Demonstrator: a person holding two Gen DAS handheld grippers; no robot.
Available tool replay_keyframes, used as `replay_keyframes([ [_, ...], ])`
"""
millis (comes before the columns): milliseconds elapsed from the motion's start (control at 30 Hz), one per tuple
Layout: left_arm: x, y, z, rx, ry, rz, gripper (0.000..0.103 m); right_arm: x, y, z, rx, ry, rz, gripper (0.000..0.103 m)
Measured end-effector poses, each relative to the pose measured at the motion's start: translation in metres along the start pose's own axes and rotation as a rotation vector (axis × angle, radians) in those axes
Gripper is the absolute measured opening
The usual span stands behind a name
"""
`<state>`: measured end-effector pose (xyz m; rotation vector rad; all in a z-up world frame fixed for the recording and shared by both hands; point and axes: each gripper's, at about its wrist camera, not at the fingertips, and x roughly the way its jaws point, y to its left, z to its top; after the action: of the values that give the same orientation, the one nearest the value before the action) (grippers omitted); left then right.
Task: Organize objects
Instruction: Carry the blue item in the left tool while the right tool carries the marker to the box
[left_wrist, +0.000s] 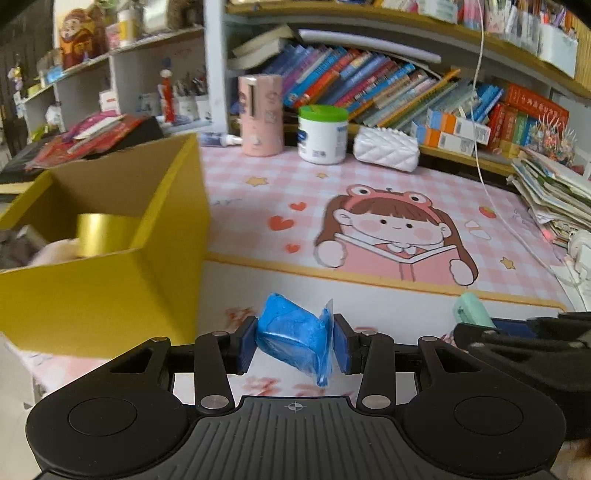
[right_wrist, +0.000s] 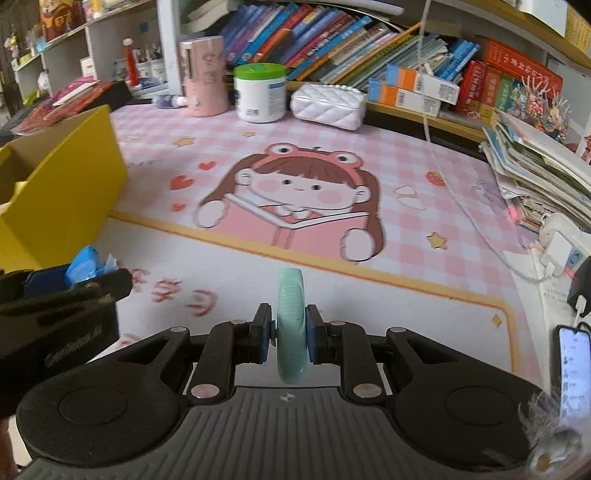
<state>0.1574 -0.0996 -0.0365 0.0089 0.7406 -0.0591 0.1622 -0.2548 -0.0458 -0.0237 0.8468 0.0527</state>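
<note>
Gripping a crinkled blue plastic-wrapped bundle (left_wrist: 295, 338), the left gripper (left_wrist: 294, 341) is clamped on its two sides, just above the desk mat (left_wrist: 369, 177). It looks light, soft and slippery, so a mid-body hold suits it; its long axis runs 10 to 4 o'clock. The right gripper (right_wrist: 289, 334) pinches a stiff mint-green stapler (right_wrist: 291, 321) pointing to 12. The yellow box (left_wrist: 110, 295) sits at 9 o'clock.

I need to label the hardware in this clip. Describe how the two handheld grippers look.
The left gripper and right gripper look alike: black plastic, a ribbed grey centre plate with a small crosshair mark, round black discs on both sides, silver pivot rivets on angular linkage arms, and flat dark-blue finger pads. No cables or sleeves show.
</note>
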Motion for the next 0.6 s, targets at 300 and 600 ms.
replay_keyframes([
  [300,-0.053,0.078,-0.031,-0.073,-0.015,0.068,0.04,-0.031,0.076,-0.017,-0.058,-0.005,0.083,0.018],
  [600,-0.093,0.14,-0.056,-0.124,-0.031,0.114,0.04,-0.069,0.142,-0.042,-0.113,-0.029,0.147,0.018],
])
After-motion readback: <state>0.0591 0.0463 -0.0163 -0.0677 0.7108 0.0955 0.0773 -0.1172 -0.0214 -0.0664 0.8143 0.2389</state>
